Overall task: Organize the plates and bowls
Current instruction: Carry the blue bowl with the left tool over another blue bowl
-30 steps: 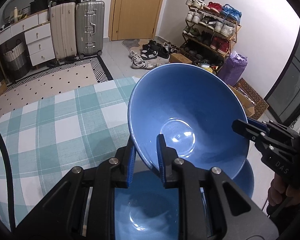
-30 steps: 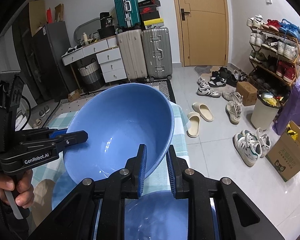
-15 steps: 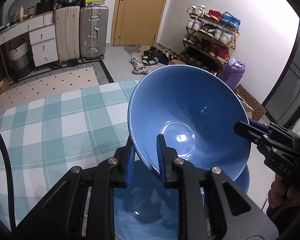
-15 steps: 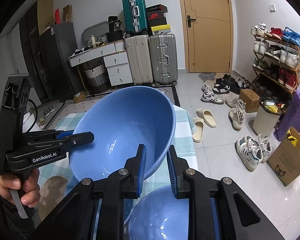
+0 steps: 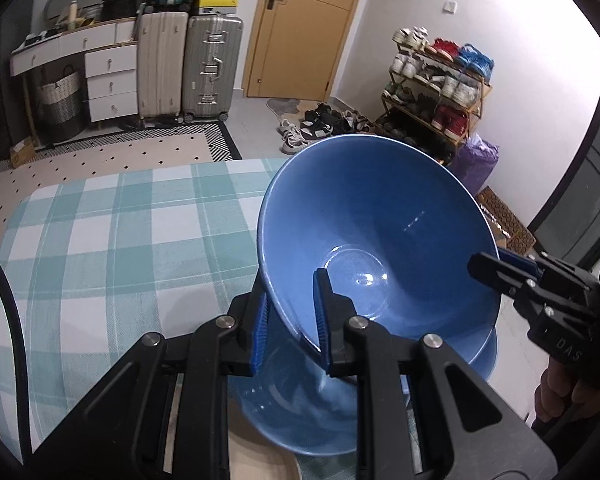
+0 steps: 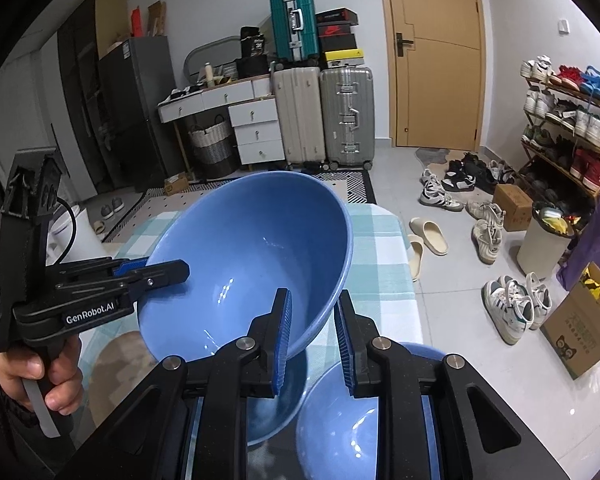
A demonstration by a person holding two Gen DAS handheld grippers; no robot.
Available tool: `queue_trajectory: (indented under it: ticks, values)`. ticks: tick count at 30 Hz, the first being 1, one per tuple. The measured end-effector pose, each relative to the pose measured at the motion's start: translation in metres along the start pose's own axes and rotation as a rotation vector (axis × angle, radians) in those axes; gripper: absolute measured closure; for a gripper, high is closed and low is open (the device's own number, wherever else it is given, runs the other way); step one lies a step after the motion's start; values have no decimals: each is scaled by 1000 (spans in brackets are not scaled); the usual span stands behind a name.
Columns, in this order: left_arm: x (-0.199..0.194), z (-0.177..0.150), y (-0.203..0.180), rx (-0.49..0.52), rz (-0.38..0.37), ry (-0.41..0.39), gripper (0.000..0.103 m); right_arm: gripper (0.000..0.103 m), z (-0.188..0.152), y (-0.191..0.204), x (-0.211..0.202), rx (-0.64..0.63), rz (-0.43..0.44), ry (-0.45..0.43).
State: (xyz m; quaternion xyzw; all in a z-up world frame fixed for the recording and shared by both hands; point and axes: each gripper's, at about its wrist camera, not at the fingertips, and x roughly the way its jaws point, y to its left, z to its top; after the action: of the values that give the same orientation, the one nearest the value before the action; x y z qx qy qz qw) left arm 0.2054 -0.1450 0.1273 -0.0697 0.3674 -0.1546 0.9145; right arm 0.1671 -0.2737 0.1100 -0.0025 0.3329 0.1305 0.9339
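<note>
A large blue bowl (image 5: 372, 240) hangs tilted above the table, held at opposite sides of its rim. My left gripper (image 5: 290, 320) is shut on the near rim in the left wrist view, and it shows at the left in the right wrist view (image 6: 156, 270). My right gripper (image 6: 312, 332) is shut on the bowl's (image 6: 252, 256) other side, one pad inside and one outside. It shows at the right in the left wrist view (image 5: 500, 268). A second blue bowl (image 5: 300, 412) sits right under the lifted one, partly hidden by my fingers (image 6: 352, 420).
The table carries a teal and white check cloth (image 5: 100, 248) with bare room to the left. A brown round mat (image 6: 116, 356) lies on it. Beyond are suitcases (image 5: 210, 68), white drawers (image 5: 108, 80), a shoe rack (image 5: 440, 92) and shoes on the floor (image 6: 432, 196).
Both grippers have carried the blue bowl sideways over the table, still gripping it. The bowl underneath has shifted in both views, and more of the checked cloth shows on the left.
</note>
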Motion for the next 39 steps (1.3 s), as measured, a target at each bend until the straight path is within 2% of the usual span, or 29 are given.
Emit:
queue_trajectory:
  ticks: [6,13,25,39]
  values:
    - [-17,-15,12,-32,-11,-4,86,80,-9,17,0,-29,2,24]
    - [-18,-33,19,-41,-18,23,86,80,-23,27,2,-34,12,57]
    - [6,-57,15,-43,-13,84,86,80,-40,26,12,-13,-5,114]
    - [31,-69,24,-46,4,125,86,80,-57,23,34,-17,-17,173]
